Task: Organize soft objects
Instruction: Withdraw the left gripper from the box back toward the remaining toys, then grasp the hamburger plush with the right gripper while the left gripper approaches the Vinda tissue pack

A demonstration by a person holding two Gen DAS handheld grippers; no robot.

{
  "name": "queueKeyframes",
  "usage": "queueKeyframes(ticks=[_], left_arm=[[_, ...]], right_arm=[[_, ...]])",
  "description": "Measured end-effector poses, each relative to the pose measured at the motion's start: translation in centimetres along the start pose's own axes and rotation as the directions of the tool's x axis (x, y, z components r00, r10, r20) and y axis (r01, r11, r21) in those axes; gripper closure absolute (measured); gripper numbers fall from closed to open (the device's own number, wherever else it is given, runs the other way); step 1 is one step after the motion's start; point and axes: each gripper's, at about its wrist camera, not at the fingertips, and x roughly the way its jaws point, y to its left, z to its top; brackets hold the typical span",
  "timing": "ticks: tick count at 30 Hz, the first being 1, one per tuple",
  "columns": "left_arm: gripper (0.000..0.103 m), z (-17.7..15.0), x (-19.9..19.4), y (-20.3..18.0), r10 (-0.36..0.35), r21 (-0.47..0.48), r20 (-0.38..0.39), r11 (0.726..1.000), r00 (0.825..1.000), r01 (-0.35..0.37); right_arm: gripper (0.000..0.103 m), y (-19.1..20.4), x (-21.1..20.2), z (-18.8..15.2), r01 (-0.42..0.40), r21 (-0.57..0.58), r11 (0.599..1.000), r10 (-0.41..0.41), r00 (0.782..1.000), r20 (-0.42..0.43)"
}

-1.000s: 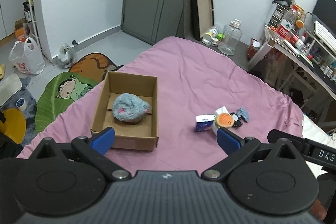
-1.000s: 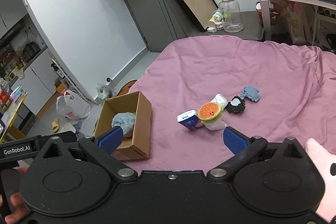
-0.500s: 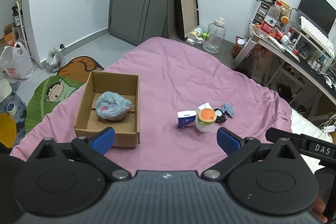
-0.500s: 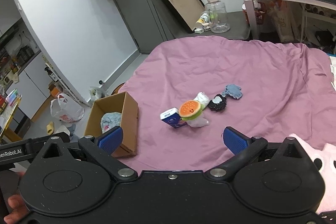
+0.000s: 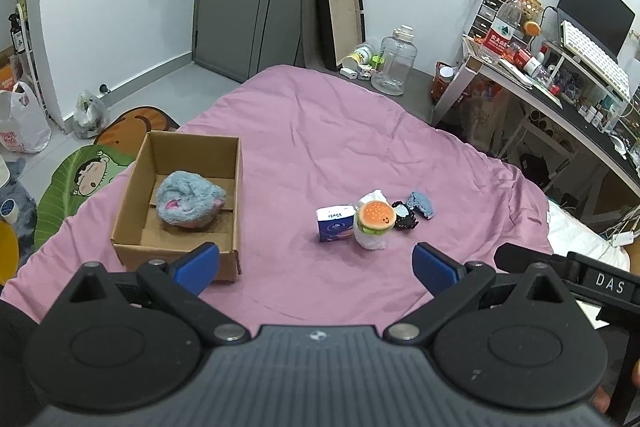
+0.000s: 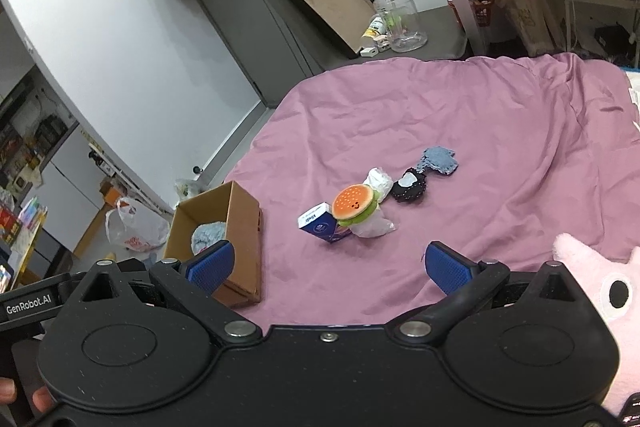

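Pink plush [image 6: 600,291] in right wrist view only; cardboard box [image 5: 132,223] interior clearer from left

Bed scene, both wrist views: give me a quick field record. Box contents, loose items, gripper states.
surface: pink bedspread
container: cardboard box, open top, on the bed's left part
in box: blue-grey fluffy plush
loose cluster: tissue pack, burger plush on a white bag, black pouch, blue cloth piece
cluster position: right of the box, apart from it
left gripper: open, empty, above the bed
right gripper: open, empty
extra: pink plush at the right wrist view's edge
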Motion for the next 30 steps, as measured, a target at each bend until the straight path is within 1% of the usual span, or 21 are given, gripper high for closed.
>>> queueKeyframes(ticks=[8, 13, 18, 22, 30], left_arm=[[0.003, 0.2, 1.4, -0.4, 0.015, -0.02, 0.022, 1.0, 1.0, -0.015], [0.003, 0.5, 2.9, -0.6, 0.025, -0.026, 0.018, 0.999, 1.0, -0.025], [0.003, 1.0, 4.1, -0.8, 0.014, -0.029, 0.03, 0.999, 0.999, -0.013], [0.004, 1.2, 5.3, -0.8, 0.02, -0.03, 0.01, 0.999, 1.0, -0.02], [0.013, 1.5, 7.6, -0.2, 0.017, -0.062, -0.019, 0.998, 1.0, -0.018]], right_arm=[[0.001, -1.6, 1.5, 0.3, -0.014, 0.045, 0.999, 0.014, 1.0, 0.004], [0.001, -2.5, 2.8, 0.6, -0.034, 0.087, 0.996, 0.035, 0.999, -0.001], [0.001, -3.1, 4.1, 1.1, -0.029, 0.111, 0.993, 0.031, 0.999, -0.013], [0.002, -3.2, 5.1, 1.4, -0.036, 0.128, 0.991, 0.039, 0.999, -0.014], [0.006, -3.3, 7.6, 1.7, -0.044, 0.162, 0.986, 0.052, 0.998, -0.042]])
